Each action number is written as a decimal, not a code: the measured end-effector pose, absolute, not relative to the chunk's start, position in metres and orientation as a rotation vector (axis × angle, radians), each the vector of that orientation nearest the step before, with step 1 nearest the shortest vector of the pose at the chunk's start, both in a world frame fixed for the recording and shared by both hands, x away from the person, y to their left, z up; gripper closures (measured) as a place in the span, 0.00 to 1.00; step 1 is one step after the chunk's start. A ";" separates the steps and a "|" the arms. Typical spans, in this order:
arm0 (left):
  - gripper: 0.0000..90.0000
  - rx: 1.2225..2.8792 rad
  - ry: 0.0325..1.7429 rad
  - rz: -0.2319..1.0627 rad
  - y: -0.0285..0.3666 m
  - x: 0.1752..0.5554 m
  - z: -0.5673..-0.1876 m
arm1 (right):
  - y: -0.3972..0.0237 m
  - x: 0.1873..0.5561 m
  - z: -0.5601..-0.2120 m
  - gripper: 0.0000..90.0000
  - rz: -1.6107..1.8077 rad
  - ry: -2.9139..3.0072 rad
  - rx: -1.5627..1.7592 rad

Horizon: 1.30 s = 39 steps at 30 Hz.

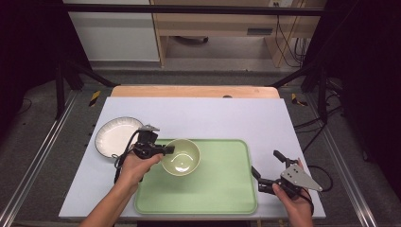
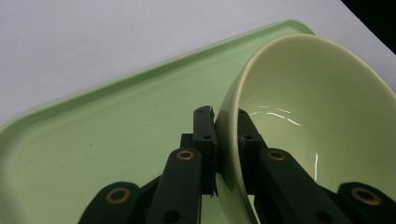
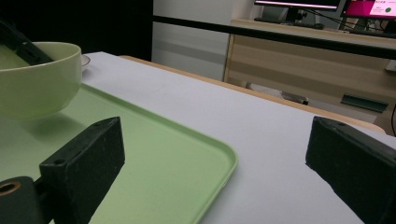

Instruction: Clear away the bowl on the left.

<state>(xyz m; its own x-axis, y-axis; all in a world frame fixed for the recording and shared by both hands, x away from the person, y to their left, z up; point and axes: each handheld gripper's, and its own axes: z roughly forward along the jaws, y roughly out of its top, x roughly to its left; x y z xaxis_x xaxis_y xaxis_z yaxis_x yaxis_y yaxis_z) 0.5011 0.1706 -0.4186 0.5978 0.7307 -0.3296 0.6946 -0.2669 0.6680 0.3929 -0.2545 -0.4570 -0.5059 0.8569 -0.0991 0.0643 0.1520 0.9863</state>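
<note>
**Left gripper pinches the bowl's rim over the tray**

The left gripper point(image 2: 215, 140) has its jaws pinching the wall of one pale green bowl point(image 1: 180, 157), glossy inside, mouth up, slightly tilted, left of centre frame over one green tray point(image 1: 222, 189). One white plate point(image 1: 116, 136) lies at left. At lower right, the right gripper point(image 1: 266, 166) hangs with jaws spread wide, holding nothing

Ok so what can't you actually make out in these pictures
- Bowl underside: high view, its own wall hides whether it rests on the tray.
- Bowl's left part: right gripper view, cut by the frame edge.
- Plate near edge: high view, left claw and cable cover it.
- Monitor text: right gripper view, too small.
</note>
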 end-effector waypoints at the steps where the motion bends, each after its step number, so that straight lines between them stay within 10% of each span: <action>1: 0.92 2.011 1.123 0.056 0.169 0.500 -0.419 | -0.254 0.393 -0.457 0.05 1.428 1.725 0.887; 39: 0.92 2.154 1.028 0.001 0.134 0.486 -0.433 | -0.259 0.391 -0.457 0.05 1.458 1.692 0.924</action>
<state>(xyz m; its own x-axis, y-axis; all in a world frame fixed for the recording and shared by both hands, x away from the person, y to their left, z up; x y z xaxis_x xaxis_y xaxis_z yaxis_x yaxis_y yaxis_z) 0.4864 0.1337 -0.4330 0.6794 0.6720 -0.2946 0.6717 -0.4080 0.6184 0.3910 -0.2590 -0.4570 -0.4933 0.8678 -0.0609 0.0679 0.1082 0.9918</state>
